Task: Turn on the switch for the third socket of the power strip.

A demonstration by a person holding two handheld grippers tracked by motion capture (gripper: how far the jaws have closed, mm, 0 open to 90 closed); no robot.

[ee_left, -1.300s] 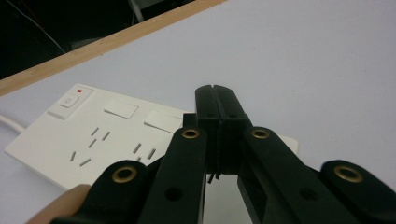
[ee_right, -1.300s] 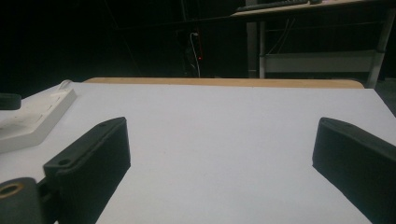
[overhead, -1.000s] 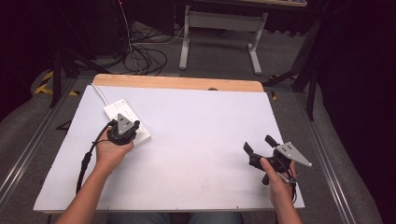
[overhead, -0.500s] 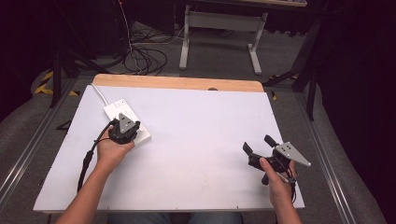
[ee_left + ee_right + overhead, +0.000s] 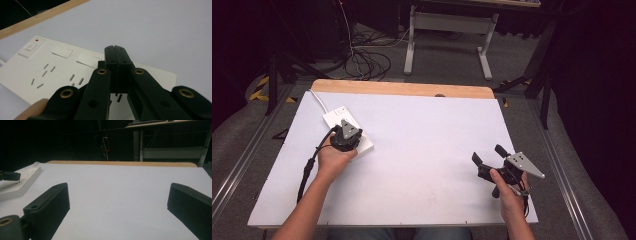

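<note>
White power strip [image 5: 343,126] lies flat at the table's far-left, switch off-white.

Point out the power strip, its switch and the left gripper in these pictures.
power strip [image 5: 60,75], left gripper view, its white top face.
switch [image 5: 31,46], left gripper view, the rocker's middle.
left gripper [image 5: 116,51], left gripper view, tips of its shut jaws.

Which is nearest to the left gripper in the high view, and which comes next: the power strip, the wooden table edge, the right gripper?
1. Power strip, directly under the left gripper.
2. Wooden table edge, at the table's far side.
3. Right gripper, at the table's right.
</note>
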